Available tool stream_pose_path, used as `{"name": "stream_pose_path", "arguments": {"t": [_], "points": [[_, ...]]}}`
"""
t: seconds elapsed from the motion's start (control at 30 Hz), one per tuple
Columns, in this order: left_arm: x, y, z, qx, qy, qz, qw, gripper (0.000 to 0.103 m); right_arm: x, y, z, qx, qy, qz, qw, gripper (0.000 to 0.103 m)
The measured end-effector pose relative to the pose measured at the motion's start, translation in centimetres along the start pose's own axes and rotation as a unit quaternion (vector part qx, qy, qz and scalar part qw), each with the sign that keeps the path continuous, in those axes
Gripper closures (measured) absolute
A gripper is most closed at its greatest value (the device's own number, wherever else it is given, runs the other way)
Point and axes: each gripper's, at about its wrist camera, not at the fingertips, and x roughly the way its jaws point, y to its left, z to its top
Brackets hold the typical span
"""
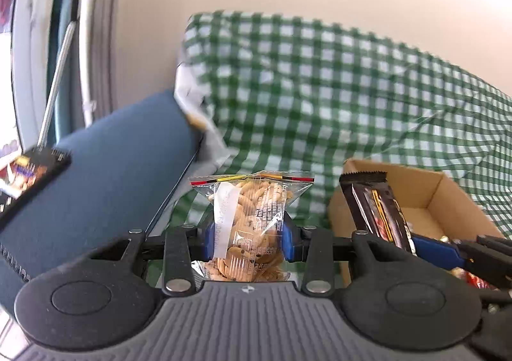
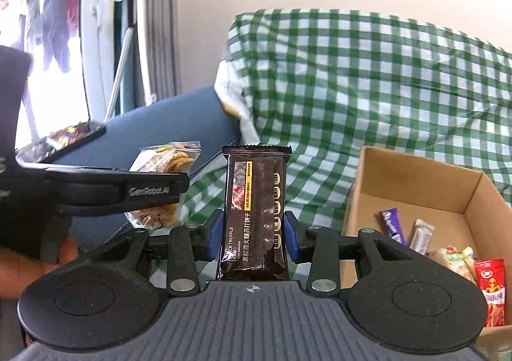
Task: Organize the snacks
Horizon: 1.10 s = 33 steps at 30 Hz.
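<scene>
Both grippers are loaded and held off the green-checked cloth (image 2: pixel 368 79), so the step in hand is judged to be the carry: two snacks on their way to the box.

Left gripper (image 1: pixel 248 241): its blue pads are narrowed onto a clear cookie packet (image 1: pixel 249 220), pressing its middle from both sides. The packet stands upright, its red-and-yellow sealed edge at the far end and its near end against the gripper body. The contents look brittle, so a harder squeeze is inadvisable.

Right gripper (image 2: pixel 252 234): it is closed on a dark cracker bar (image 2: pixel 254 210), also upright, held at its lower half with the crimped end pointing away. In the left wrist view this bar appears to the right, tilted and in front of the box wall.

Cardboard box (image 2: pixel 416 175): it is open-topped and sits on the checked cloth to the right of both grippers. It already holds several snacks, among them a purple wrapper (image 2: pixel 393 225) and a red packet (image 2: pixel 492 290). The middle and far parts of its floor look bare.

A blue cushion (image 1: pixel 105 175) lies to the left, with a dark glossy item on its far left edge; what that item is cannot be told.

Next move, as judged: each gripper travels right over the box's near wall, lowers into free floor space and releases. The right gripper is nearer the box. The two grippers sit close together, so contact between them is the main risk.
</scene>
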Motion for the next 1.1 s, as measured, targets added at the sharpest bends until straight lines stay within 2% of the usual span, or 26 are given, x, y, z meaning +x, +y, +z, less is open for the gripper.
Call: {"name": "stream_pose_path", "arguments": {"t": [0.1, 0.23, 0.4, 0.67, 0.93, 1.1], "points": [[-0.5, -1.8, 1.1, 0.015, -0.012, -0.014, 0.9997, 0.061, -0.6, -1.6, 0.8, 0.028, -0.018, -0.018, 0.999, 0.062], [-0.7, -4.6, 2.8, 0.03, -0.027, -0.041, 0.9983, 0.061, -1.4, -4.2, 1.7, 0.08, -0.051, -0.063, 0.993, 0.062], [-0.7, -8.3, 5.3, 0.043, -0.049, -0.073, 0.9952, 0.06, -1.6, -8.2, 2.1, 0.161, -0.076, -0.124, 0.976, 0.062], [-0.9, -14.6, 7.9, 0.079, -0.085, -0.124, 0.9855, 0.06, -2.7, -13.6, 1.9, 0.233, -0.122, -0.206, 0.943, 0.062], [-0.1, -18.8, 8.0, 0.101, -0.091, -0.149, 0.9793, 0.06, -3.4, -18.0, 1.2, 0.28, -0.14, -0.262, 0.913, 0.062], [0.3, -19.9, 7.7, 0.11, -0.089, -0.153, 0.978, 0.06, -3.9, -19.4, 1.4, 0.281, -0.153, -0.281, 0.905, 0.062]]}}
